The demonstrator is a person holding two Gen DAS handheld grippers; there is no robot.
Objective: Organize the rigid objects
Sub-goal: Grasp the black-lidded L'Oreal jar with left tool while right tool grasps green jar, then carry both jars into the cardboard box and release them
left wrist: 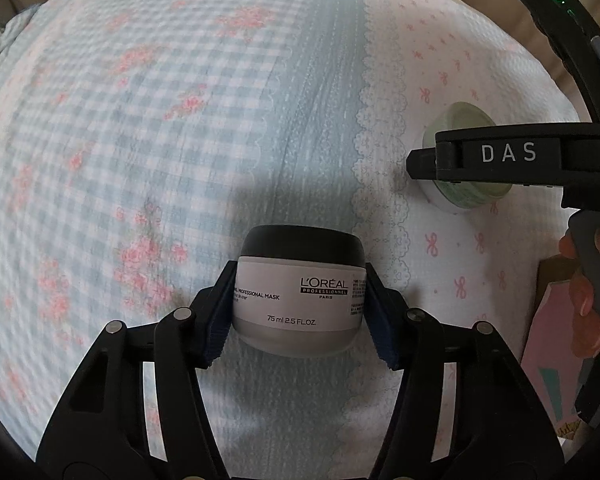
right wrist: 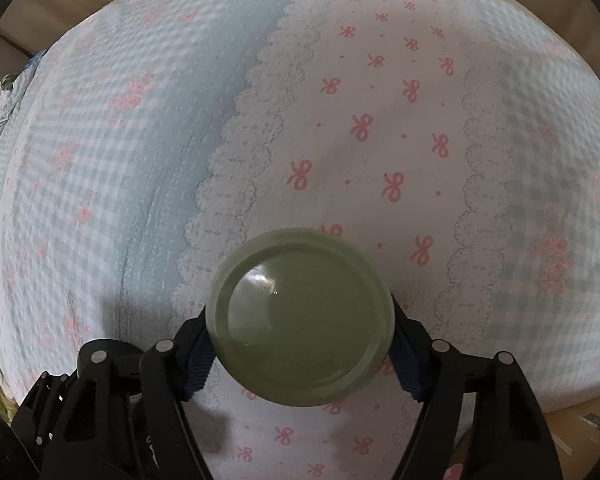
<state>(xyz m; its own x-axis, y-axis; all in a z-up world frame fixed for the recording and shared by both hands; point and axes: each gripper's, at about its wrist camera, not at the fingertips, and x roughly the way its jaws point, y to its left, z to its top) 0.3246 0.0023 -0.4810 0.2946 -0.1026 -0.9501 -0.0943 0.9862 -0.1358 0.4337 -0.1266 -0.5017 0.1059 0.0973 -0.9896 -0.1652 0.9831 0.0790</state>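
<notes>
1. Left gripper clamped on a L'Oréal jar, low and centre in the left wrist view; blue-padded fingers pressed against both sides of the jar's white label.
2. Jar upright with its black lid on top, label reading "Professional Mask" and "75 ml 2.5 fl. oz."; held over the bedspread, with a dark shadow just above it in the frame.
3. Right gripper clamped on a green jar, low and centre in the right wrist view; fingers tight on its left and right sides.
4. Green jar seen lid-on from above, round top glossy with a small glare spot, over the white strip of bedspread printed with pink bows.
5. Same green jar at mid right of the left wrist view, partly hidden behind a black bar of the right gripper marked "DAS".
6. At the right edge of that view, a hand wrapped around the gripper handle.
7. Below the hand, a pink carton at the lower right edge.
</notes>
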